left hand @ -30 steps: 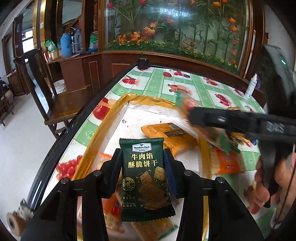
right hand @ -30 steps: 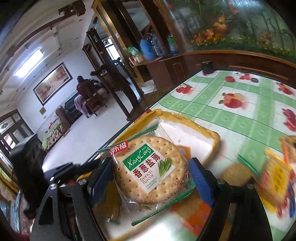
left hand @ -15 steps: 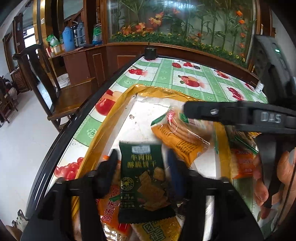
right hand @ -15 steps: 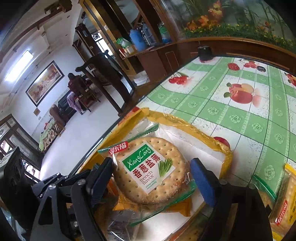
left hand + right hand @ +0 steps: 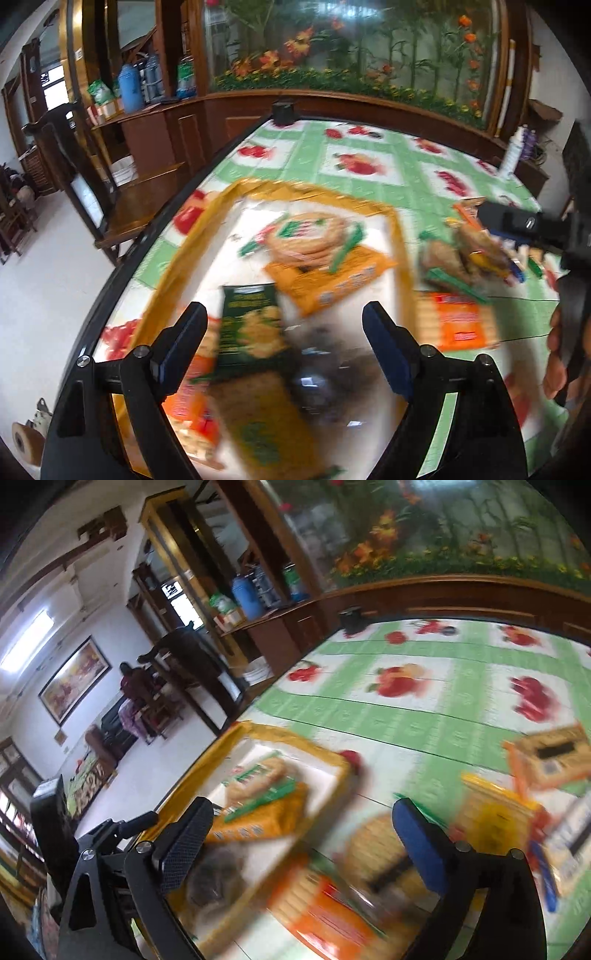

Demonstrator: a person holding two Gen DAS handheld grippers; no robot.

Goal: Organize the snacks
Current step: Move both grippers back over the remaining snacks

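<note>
Green packet (image 5: 251, 325) beside left fingers (image 5: 184, 341).

Table: green-and-white fruit-print cloth (image 5: 373, 155) covers it.
Left side: yellow-rimmed tray (image 5: 400, 236) sits on the cloth.
Right of tray: loose snack packets (image 5: 461, 325) lie directly on the cloth.

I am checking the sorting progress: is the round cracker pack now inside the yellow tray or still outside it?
Inside. The round cracker pack lies within the yellow tray, resting on an orange packet; no gripper holds it.

Cracker pack (image 5: 306, 236) atop pouch (image 5: 332, 277) in tray (image 5: 400, 236)
</note>
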